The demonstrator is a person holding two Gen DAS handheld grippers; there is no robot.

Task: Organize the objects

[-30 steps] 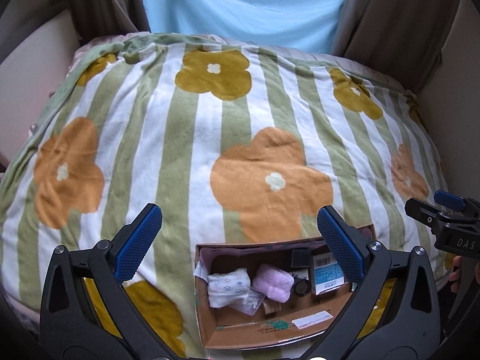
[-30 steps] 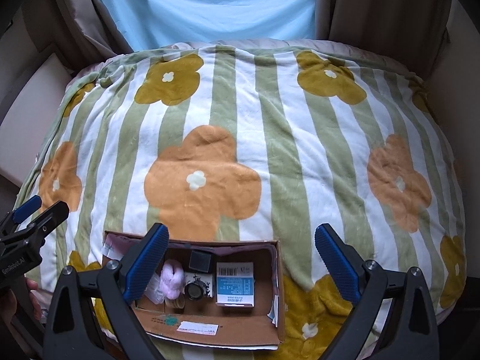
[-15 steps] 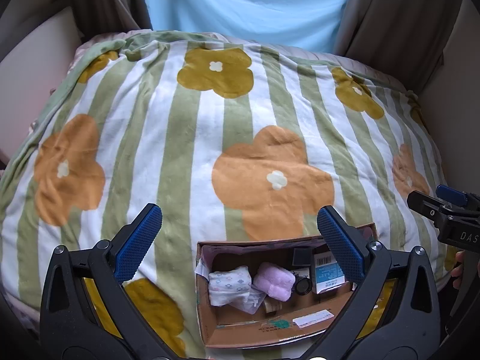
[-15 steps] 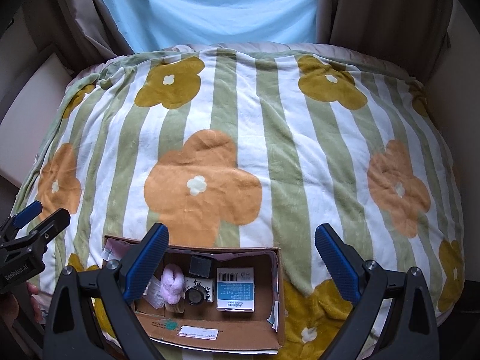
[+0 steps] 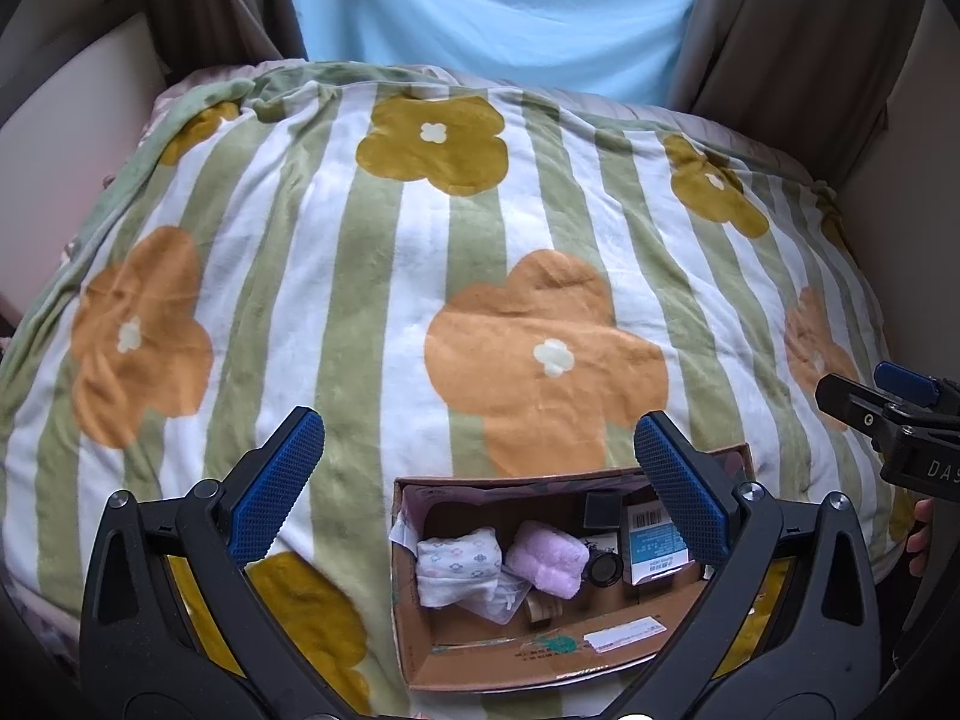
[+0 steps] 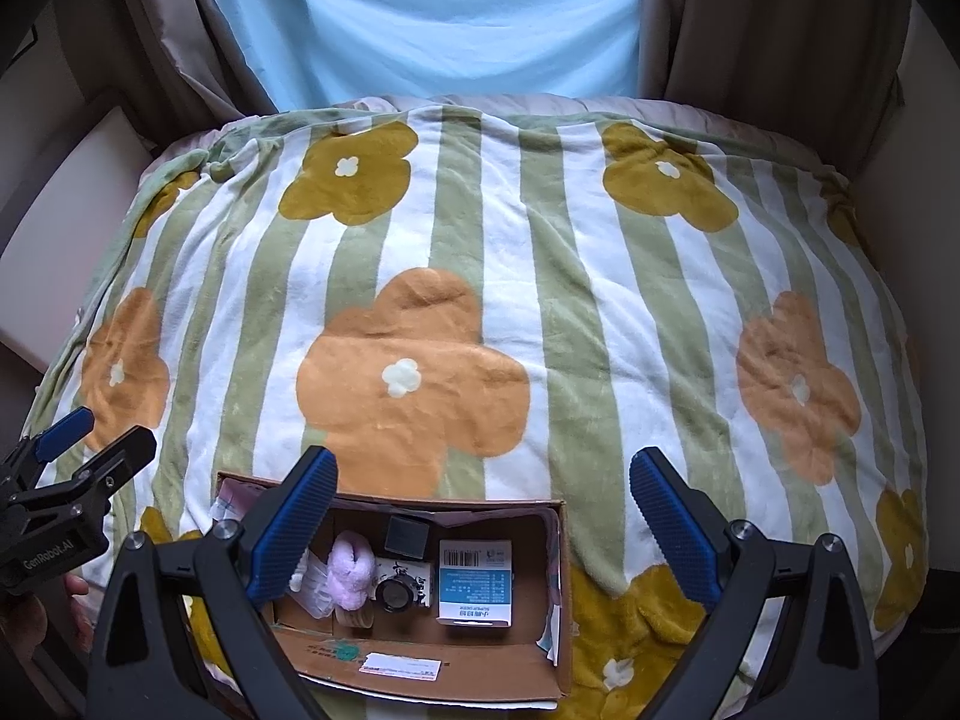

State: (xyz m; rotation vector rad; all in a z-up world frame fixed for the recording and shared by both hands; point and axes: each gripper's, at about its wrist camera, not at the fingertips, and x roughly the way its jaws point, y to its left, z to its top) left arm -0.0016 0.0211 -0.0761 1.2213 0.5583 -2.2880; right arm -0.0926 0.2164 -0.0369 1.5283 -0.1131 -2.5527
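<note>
The open brown cardboard box point(image 6: 543, 663) sits at the near edge of the green-striped flowered blanket point(image 6: 510, 228), holding a fluffy pink bundle point(image 6: 349, 575) and a blue-and-white carton point(image 6: 475, 582); the left claw point(image 5: 474, 483) hangs spread wide above it, holding nothing; the right claw point(image 6: 483, 501) likewise gapes empty.

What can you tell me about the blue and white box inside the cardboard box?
The blue and white box is a small printed carton, closed as far as it shows, with a barcode on its white end and text on its blue face. It lies flat on the floor of the open cardboard box, toward its right side, beside a black round item. Neither gripper touches it.
</note>
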